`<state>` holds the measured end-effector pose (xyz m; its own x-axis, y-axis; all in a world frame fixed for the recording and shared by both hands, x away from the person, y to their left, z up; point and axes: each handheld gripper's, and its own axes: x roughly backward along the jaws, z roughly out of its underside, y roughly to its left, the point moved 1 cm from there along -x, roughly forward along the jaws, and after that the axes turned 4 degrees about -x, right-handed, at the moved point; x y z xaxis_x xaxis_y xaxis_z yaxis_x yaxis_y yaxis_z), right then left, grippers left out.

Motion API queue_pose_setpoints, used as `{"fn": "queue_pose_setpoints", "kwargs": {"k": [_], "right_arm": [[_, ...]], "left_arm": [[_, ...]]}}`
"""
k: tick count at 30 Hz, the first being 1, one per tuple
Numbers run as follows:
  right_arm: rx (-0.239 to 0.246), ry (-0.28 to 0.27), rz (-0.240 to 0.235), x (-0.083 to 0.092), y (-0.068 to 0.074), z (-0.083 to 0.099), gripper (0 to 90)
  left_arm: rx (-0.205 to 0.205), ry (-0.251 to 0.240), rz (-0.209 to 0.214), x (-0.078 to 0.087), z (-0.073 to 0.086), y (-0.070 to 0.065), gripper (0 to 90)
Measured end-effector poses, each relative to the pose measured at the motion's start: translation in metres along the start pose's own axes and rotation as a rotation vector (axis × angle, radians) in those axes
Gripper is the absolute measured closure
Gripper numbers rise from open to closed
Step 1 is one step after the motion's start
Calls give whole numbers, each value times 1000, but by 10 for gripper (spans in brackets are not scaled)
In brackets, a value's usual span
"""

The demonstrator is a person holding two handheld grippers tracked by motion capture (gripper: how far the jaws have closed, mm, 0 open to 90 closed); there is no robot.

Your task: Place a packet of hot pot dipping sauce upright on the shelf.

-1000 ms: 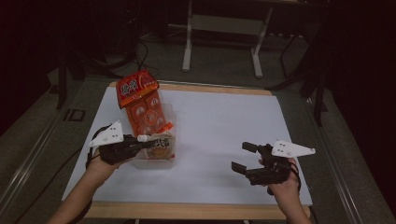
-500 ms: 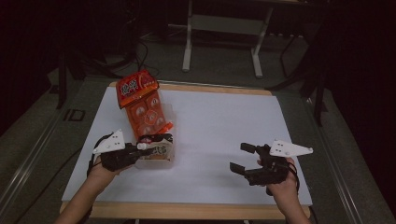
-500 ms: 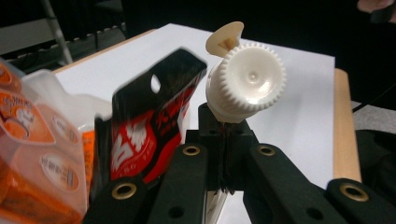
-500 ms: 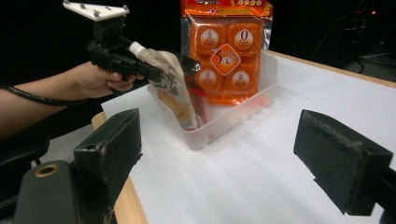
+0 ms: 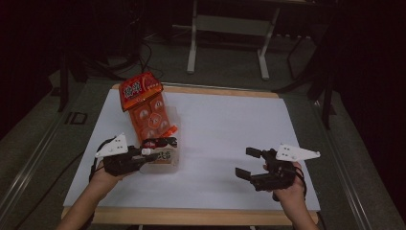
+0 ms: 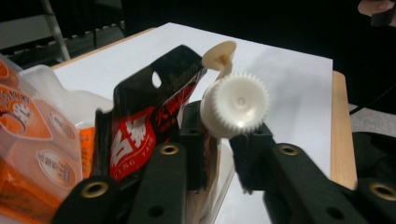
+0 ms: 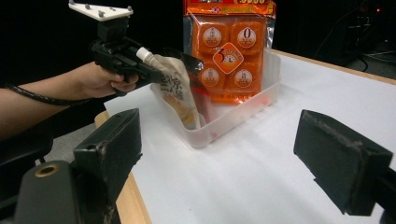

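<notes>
A black and red spout pouch (image 5: 162,154) with a white ribbed cap (image 6: 236,105) stands in the front of a clear plastic bin (image 5: 167,166). My left gripper (image 5: 149,153) is at the pouch's spout. Its jaws have just been opening, and in the left gripper view the spout sits between them (image 6: 219,140) with the pads slightly apart from it. A tall orange snack bag (image 5: 146,110) leans in the back of the same bin. My right gripper (image 5: 246,163) rests open over the white sheet at the right, its jaws (image 7: 224,158) wide and bare.
The bin stands on a white sheet (image 5: 230,124) laid over a wooden board, whose edge (image 5: 201,216) runs along the front. Beyond the table there are dark floor, cables and a metal stand (image 5: 227,28).
My left hand has sunk a little, setting the pouch down into the front of the bin. The right hand has kept still.
</notes>
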<state>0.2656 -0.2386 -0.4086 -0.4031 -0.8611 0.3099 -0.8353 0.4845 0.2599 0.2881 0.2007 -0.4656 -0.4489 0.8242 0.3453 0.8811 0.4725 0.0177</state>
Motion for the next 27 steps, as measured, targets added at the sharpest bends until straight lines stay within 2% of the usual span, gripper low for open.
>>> {"fn": "queue_pose_setpoints", "kwargs": {"k": [2,6,11,13,16,17,18,20,24,27], "right_arm": [[0,1,0,0,0,0,149],[-1,0,-2,0,0,0,149],[1,2,-3,1,1,0,149],[-2,0,-2,1,0,0,149],[-2,0,0,1,0,0,149],[-2,0,-1,1,0,0,149],[2,2,-2,1,1,0,149],[4,2,0,1,1,0,149],[3,2,2,1,0,1,149],[5,3,3,1,0,1,149]], "left_arm": [[18,-20,1,2,-5,0,641],[17,-42,-3,5,-14,1,575],[6,-78,-6,10,-27,-4,475],[-9,-101,14,11,-32,-7,459],[-10,-100,12,10,-37,-9,353],[1,-110,12,9,-41,-12,353],[7,-116,11,8,-43,-13,275],[14,-134,14,6,-48,-17,183],[7,-127,4,-1,-54,-24,110],[14,-132,23,-8,-58,-30,23]]}}
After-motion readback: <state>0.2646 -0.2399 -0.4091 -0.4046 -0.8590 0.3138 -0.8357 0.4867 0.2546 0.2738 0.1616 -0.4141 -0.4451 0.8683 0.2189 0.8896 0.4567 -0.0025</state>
